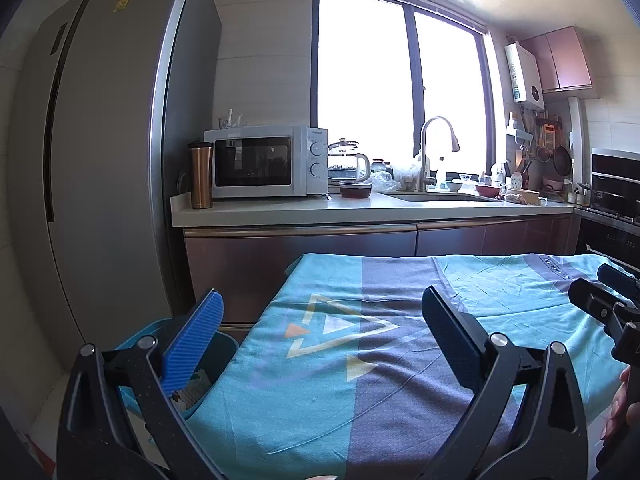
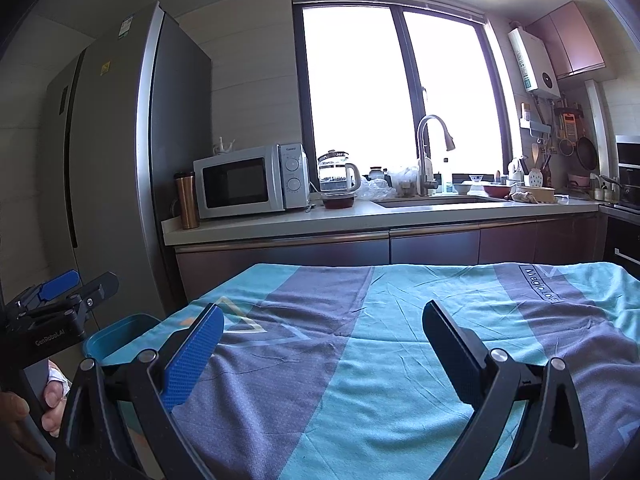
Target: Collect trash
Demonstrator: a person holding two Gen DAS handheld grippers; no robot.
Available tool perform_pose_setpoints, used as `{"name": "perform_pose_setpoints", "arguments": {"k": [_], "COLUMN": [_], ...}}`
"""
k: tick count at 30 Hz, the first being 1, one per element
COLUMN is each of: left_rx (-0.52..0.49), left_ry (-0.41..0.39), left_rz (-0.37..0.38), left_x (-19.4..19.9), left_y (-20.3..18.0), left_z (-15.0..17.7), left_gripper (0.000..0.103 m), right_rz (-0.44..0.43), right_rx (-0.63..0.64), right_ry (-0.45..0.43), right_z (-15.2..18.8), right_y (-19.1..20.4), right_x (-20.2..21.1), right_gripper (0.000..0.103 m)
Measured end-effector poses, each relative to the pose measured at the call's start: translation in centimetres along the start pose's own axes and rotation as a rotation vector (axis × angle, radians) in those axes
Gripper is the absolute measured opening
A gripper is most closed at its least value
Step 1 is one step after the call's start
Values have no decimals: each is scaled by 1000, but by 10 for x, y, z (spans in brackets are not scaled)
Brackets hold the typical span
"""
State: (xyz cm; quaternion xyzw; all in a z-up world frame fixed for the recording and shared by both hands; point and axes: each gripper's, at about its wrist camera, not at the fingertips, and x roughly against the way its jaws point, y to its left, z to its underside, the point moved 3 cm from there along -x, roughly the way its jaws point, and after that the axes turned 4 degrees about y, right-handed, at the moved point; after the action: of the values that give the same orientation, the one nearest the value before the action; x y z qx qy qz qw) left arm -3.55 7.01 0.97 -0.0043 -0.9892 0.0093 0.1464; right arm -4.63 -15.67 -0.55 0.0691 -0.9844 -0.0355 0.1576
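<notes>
You are hovering over the teal-and-grey tablecloth (image 2: 360, 360), printed "Magic.LOVE". The teal bin (image 1: 224, 344) is sitting at its left edge, scraps inside. Left gripper (image 1: 320, 324) and right gripper (image 2: 320, 332) are both gaping, holding nothing.

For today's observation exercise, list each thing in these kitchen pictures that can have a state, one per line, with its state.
left gripper: open, holding nothing
right gripper: open, holding nothing
bin: uncovered, beside the table's left edge
tablecloth: spread flat, creased, no trash on it
microwave: door shut
fridge: doors shut
faucet: no water visible
</notes>
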Motion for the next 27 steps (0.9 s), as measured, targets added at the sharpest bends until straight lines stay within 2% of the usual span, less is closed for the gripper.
{"name": "perform_pose_setpoints", "arguments": {"k": [27], "left_rx": [1], "left_ry": [-7], "left_rz": [-16], "left_x": [-3], "left_y": [3], "left_z": [0], "left_gripper": [98], "right_rz": [3], "right_rx": [-7], "right_ry": [2], "right_z": [-2], "right_y": [0], "right_x": [-1], "right_gripper": [96]}}
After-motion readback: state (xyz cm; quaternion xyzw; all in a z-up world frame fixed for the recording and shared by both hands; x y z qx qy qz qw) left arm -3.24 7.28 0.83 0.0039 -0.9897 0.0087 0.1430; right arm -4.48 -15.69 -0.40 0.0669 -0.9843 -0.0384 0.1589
